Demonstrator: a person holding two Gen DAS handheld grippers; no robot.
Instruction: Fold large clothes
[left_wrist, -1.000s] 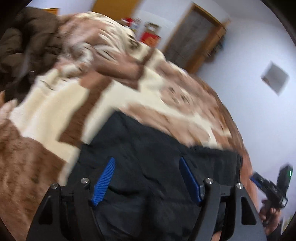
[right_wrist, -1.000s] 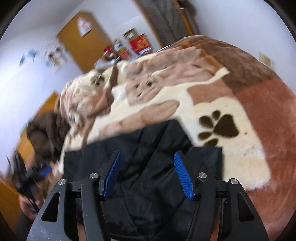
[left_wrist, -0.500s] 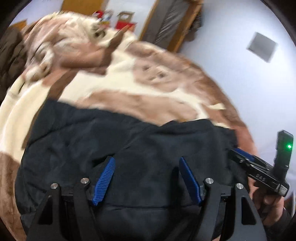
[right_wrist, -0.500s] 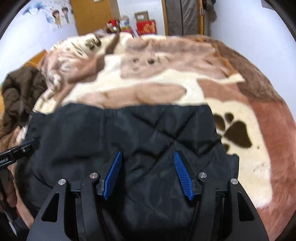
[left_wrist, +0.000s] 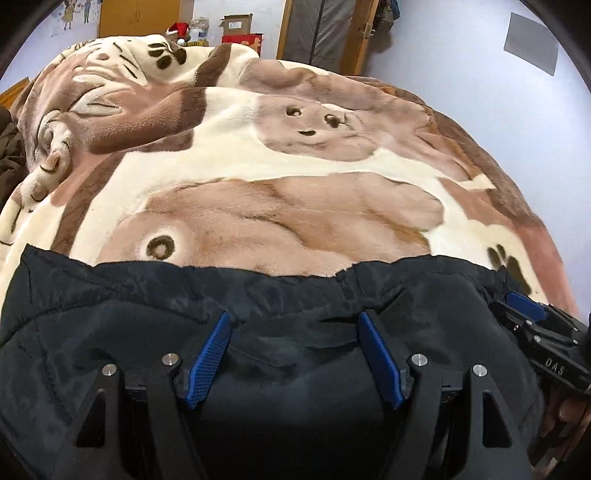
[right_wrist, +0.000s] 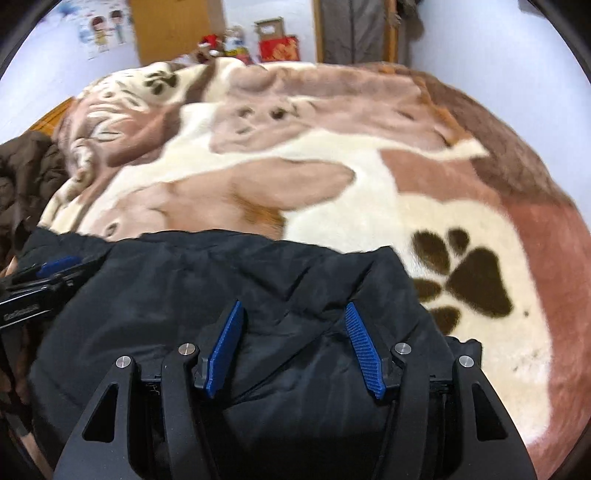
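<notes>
A black quilted jacket (left_wrist: 110, 314) lies spread across the near part of a bed; it also shows in the right wrist view (right_wrist: 177, 288). My left gripper (left_wrist: 295, 321) hovers over the jacket's middle, jaws wide apart and empty. My right gripper (right_wrist: 293, 310) hovers over the jacket's right part, jaws wide apart and empty. The right gripper shows at the right edge of the left wrist view (left_wrist: 532, 321). The left gripper shows at the left edge of the right wrist view (right_wrist: 44, 280).
A brown and cream plush blanket (left_wrist: 295, 155) with bear and paw prints covers the bed (right_wrist: 461, 221). A dark brown coat (right_wrist: 26, 173) is heaped at the left. Boxes (left_wrist: 240, 33) and a wooden door (left_wrist: 325, 33) stand beyond the bed.
Both grippers swung from a tilted view to face squarely down the bed. The jacket now lies flatter and wider across the near edge. Both jaws stayed open.
</notes>
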